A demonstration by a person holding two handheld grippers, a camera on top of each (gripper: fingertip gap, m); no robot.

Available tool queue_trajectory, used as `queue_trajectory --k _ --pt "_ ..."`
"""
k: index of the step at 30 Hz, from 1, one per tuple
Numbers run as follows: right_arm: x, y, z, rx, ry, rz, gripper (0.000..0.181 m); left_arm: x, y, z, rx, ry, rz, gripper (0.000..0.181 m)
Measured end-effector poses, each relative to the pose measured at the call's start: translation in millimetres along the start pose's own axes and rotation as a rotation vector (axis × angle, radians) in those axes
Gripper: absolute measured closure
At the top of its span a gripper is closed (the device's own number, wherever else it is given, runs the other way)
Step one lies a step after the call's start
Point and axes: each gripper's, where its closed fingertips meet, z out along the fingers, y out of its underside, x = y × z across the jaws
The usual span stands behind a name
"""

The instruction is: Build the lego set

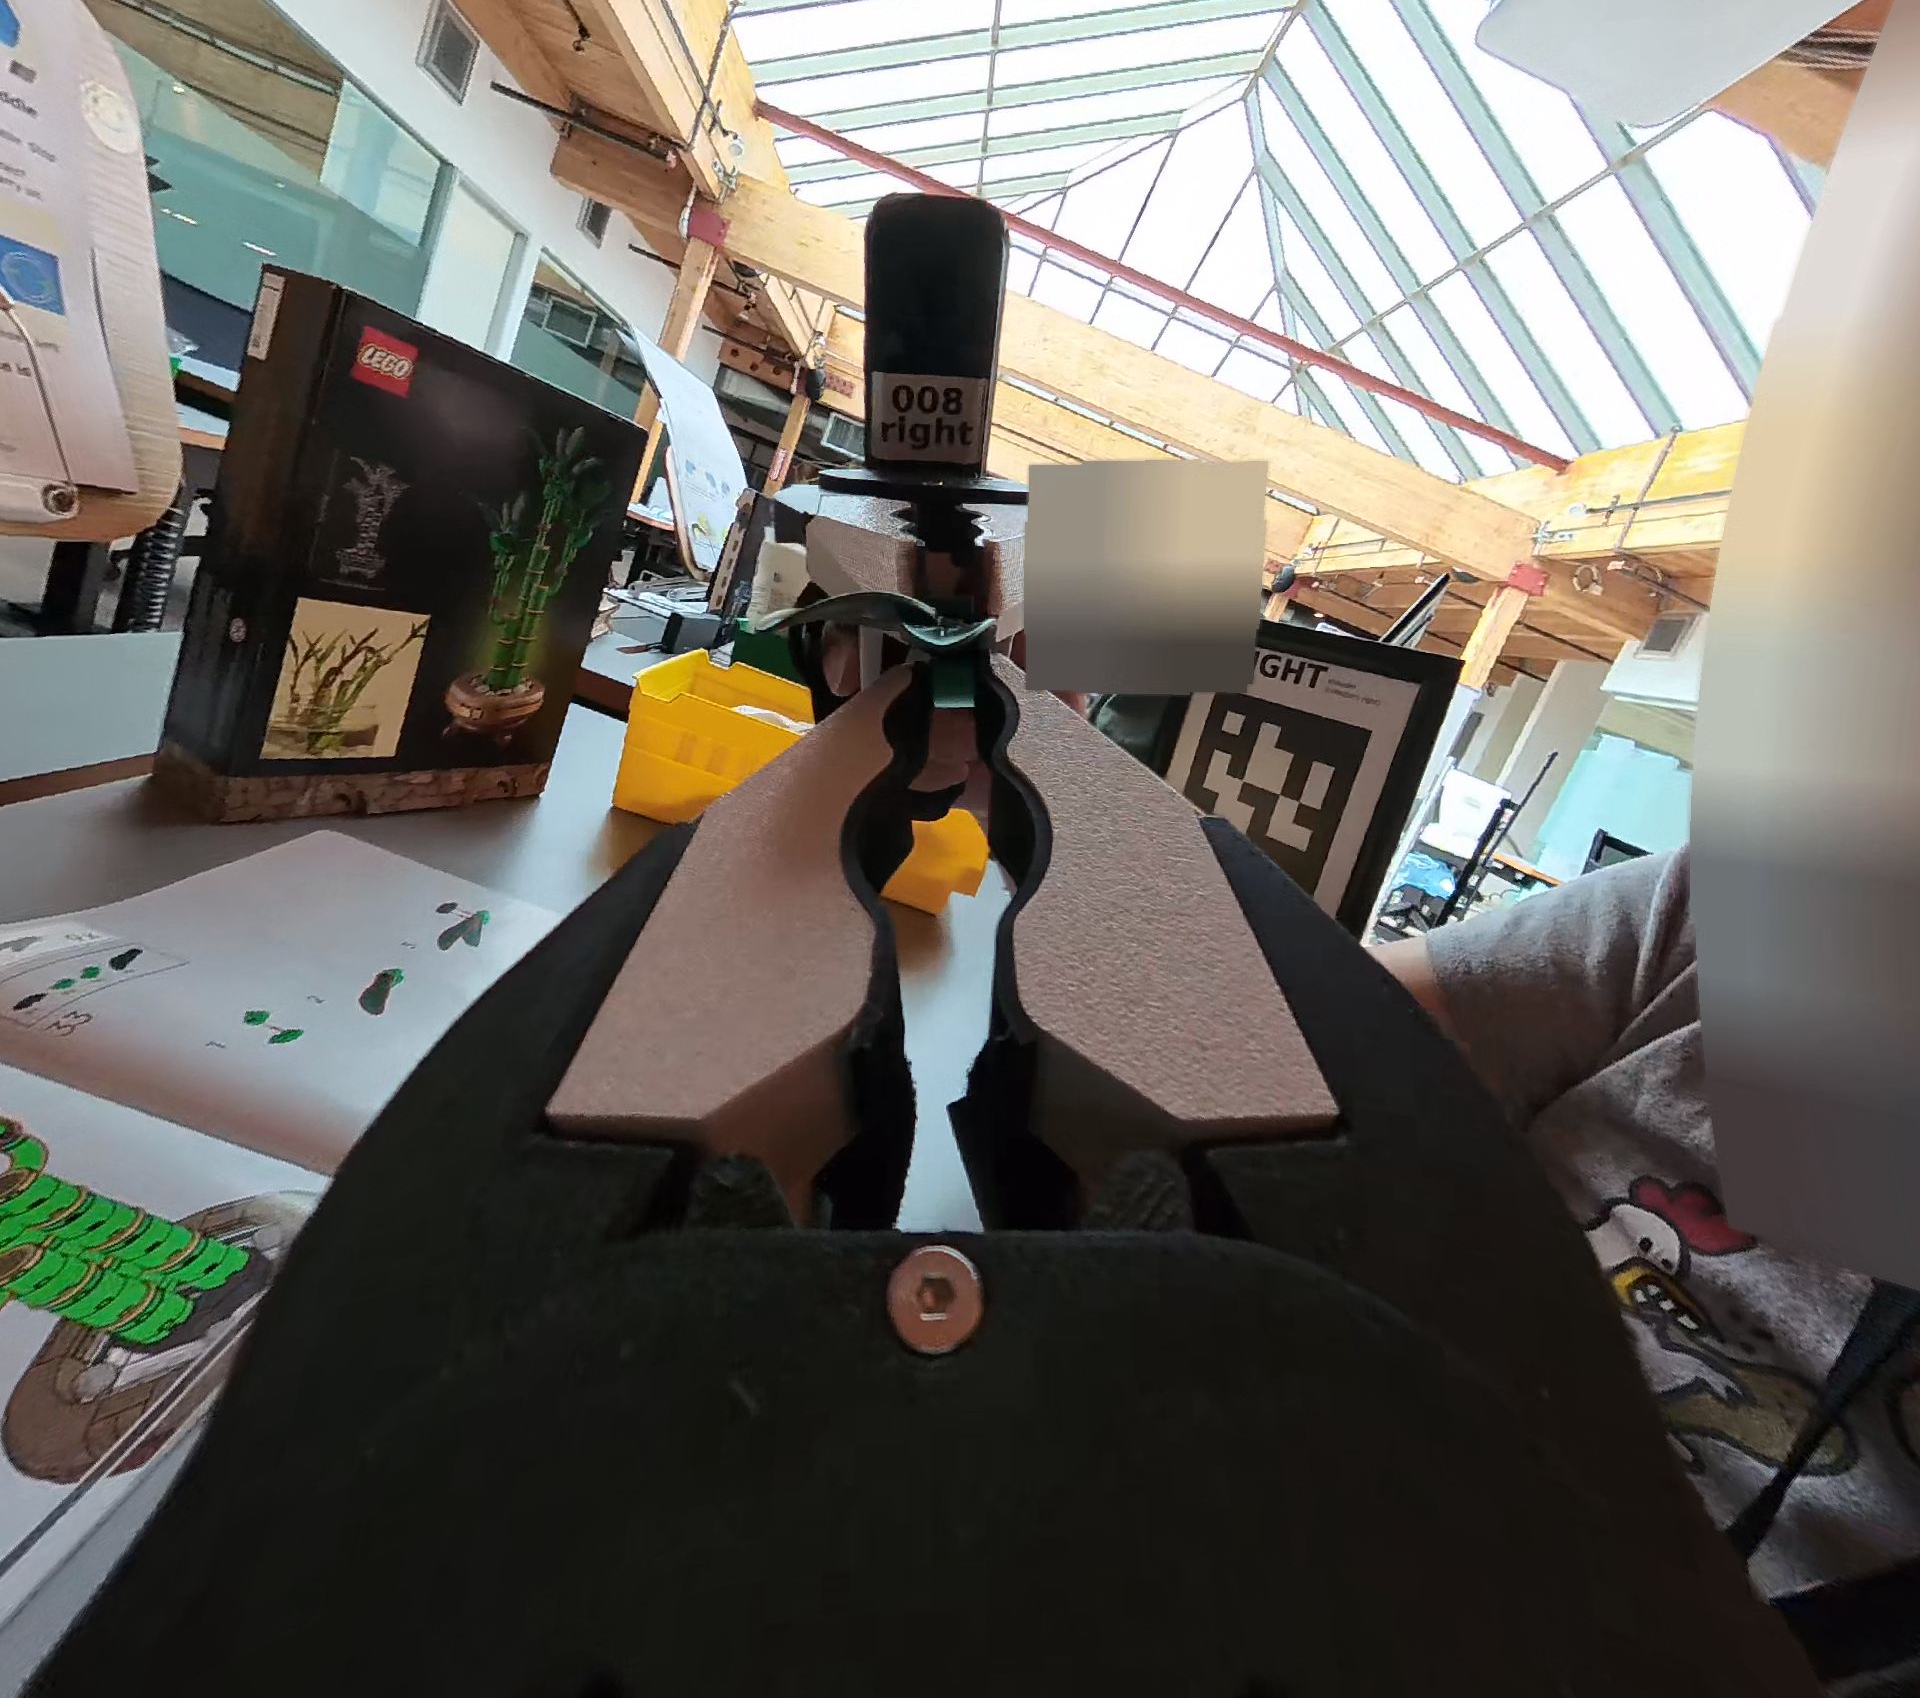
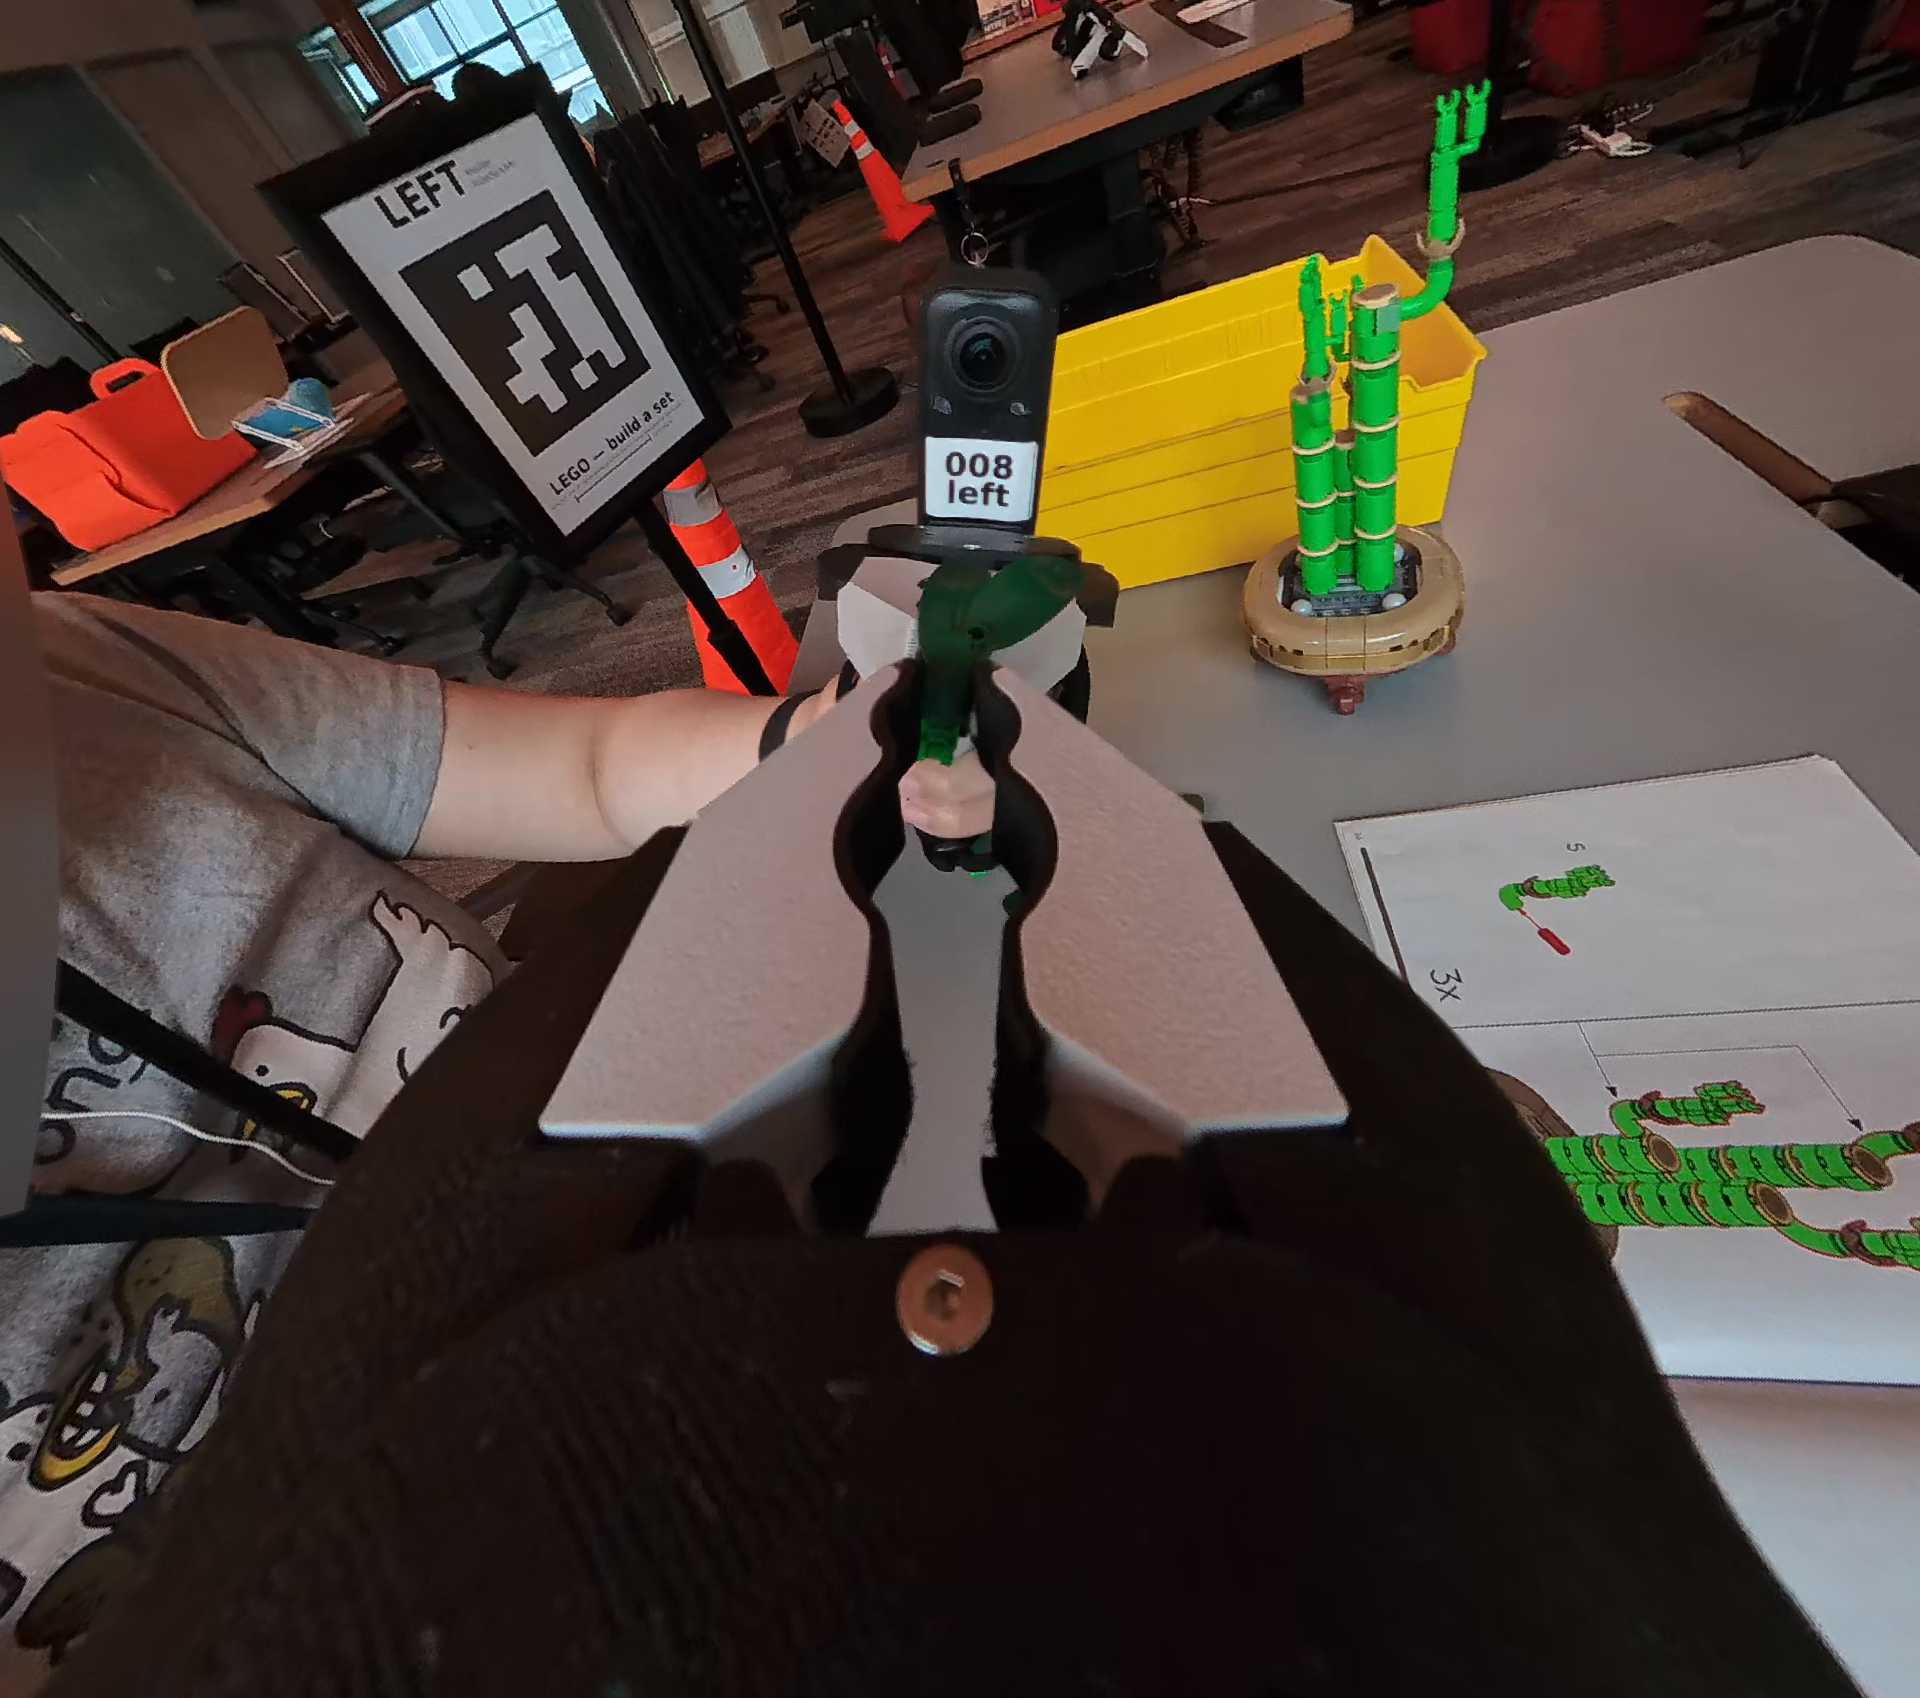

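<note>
Up above the table (image 2: 1662, 505), the two grippers face each other tip to tip. The right gripper (image 2: 948, 698) is clamped on a green lego stem piece (image 2: 940, 729) topped with dark green leaves (image 2: 997, 599), and the left gripper (image 1: 951, 682) pinches the same small assembly from the opposite side. Behind them, the part-built bamboo model (image 2: 1351, 443) stands upright in its tan pot just in front of a yellow bin (image 2: 1174, 422). An open instruction booklet (image 2: 1714, 973) lies flat nearby, and the lego box (image 1: 395, 557) stands upright beyond it. A marker sign (image 2: 520, 318) stands off the table.
</note>
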Motion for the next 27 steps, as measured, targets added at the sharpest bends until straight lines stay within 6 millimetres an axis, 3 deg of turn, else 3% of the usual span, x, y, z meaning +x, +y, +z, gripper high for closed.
queue_trajectory --k 4,6,8,10,12,16,27 --pt "-1.3 -10.5 -3.4 0.055 0.026 -0.085 0.145 0.9 -0.7 -0.3 0.015 0.034 -0.049 0.176" --pt "-9.0 -12.8 -6.2 0.08 0.048 -0.314 0.122 1.7 -2.0 -0.7 0.024 0.054 -0.091 0.175" --pt "-2.0 -10.6 -8.3 0.082 0.232 -0.621 0.102 2.2 -6.1 -2.3 0.052 0.075 -0.143 0.176" --pt "-0.4 -9.5 -10.7 0.087 0.449 -1.002 0.108 -0.5 -9.2 -4.4 0.074 0.077 -0.196 0.176" --pt "-5.9 -7.3 -6.6 0.062 0.58 -1.281 0.131 -3.9 -11.1 -6.4 0.091 0.076 -0.236 0.175" --pt "-0.7 -0.2 10.5 -0.009 0.606 -1.285 0.133 -6.0 -9.8 -7.0 0.082 0.078 -0.261 0.176" --pt "-0.5 0.8 9.0 -0.015 0.589 -1.241 0.166 -3.5 -3.6 -4.1 0.036 0.082 -0.234 0.176"
